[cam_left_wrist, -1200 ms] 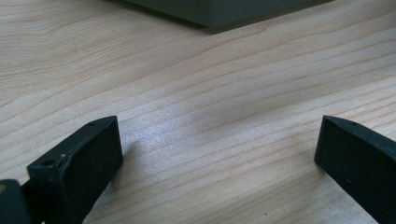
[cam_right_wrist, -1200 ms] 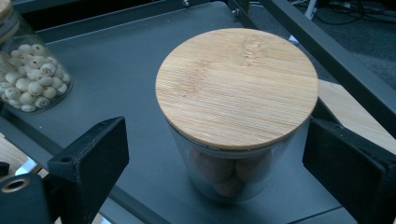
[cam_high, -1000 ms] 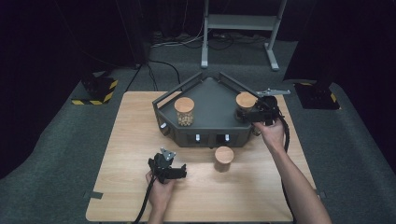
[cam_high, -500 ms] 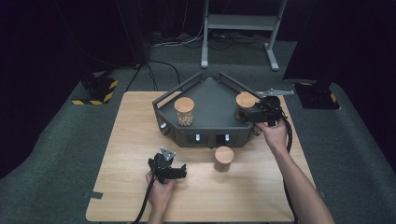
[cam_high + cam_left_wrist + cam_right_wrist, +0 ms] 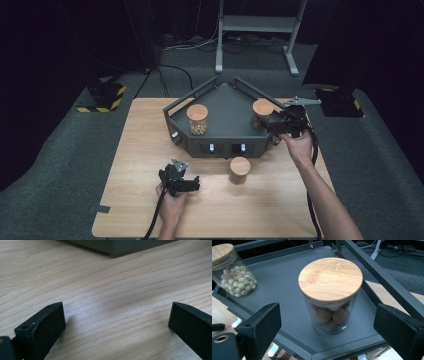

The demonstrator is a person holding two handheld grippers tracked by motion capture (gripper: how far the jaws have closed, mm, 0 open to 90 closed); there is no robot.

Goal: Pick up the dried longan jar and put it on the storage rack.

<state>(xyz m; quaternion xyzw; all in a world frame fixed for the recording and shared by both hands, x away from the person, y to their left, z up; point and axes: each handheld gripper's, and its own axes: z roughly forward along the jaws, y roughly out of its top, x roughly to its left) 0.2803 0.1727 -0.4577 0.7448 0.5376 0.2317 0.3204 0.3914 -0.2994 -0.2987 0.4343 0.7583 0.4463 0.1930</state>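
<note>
A dark grey tray (image 5: 227, 117) stands at the back of the wooden table. On its right side is a glass jar of brown balls (image 5: 330, 296) with a wooden lid, also seen from above as jar of brown balls (image 5: 262, 110). My right gripper (image 5: 272, 125) is open right in front of that jar, jaws wide on either side and apart from it (image 5: 327, 325). A jar of pale beads (image 5: 197, 119) stands on the tray's left (image 5: 230, 271). A third lidded jar (image 5: 240, 169) sits on the table before the tray. My left gripper (image 5: 187, 184) rests low over bare wood, open and holding nothing (image 5: 116, 317).
The tray has raised rails (image 5: 384, 277) along its back sides and small knobs (image 5: 211, 147) on its front face. Grey carpet and cables lie beyond the table; a metal stand (image 5: 260, 22) is at the back.
My right gripper has eased a little toward the jar of brown balls. The left gripper has stayed where it was.
</note>
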